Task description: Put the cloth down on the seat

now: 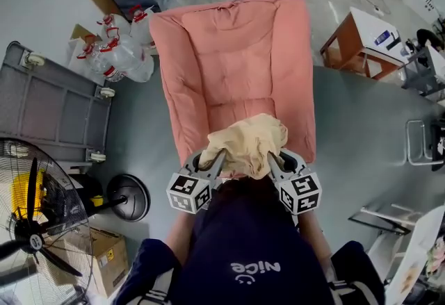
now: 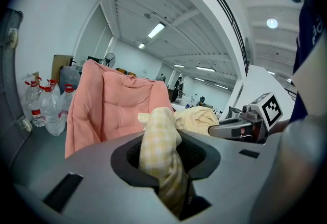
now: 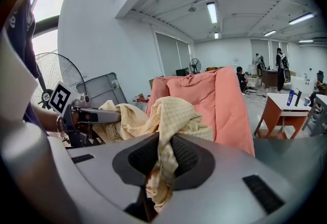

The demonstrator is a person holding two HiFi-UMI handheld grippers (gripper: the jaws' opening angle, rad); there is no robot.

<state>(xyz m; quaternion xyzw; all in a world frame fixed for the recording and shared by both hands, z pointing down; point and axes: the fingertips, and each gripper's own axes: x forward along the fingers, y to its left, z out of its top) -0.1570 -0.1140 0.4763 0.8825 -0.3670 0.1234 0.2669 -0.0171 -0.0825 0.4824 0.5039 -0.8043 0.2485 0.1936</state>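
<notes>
A pale yellow checked cloth (image 1: 247, 142) hangs bunched between my two grippers, above the front edge of the pink cushioned seat (image 1: 233, 64). My left gripper (image 1: 211, 162) is shut on the cloth's left end; in the left gripper view the cloth (image 2: 161, 149) is pinched between the jaws. My right gripper (image 1: 274, 160) is shut on the cloth's right end, where the fabric (image 3: 163, 159) runs down through the jaws. The pink chair (image 2: 112, 108) stands upright ahead of both grippers, and its back (image 3: 212, 100) shows in the right gripper view.
Left of the chair are plastic water bottles (image 1: 118, 46), a grey flatbed cart (image 1: 52, 109) and a standing fan (image 1: 35, 220). A cardboard box (image 1: 104, 258) sits by the fan. A small wooden table (image 1: 361, 43) stands to the right, with metal racks (image 1: 421, 144) beyond.
</notes>
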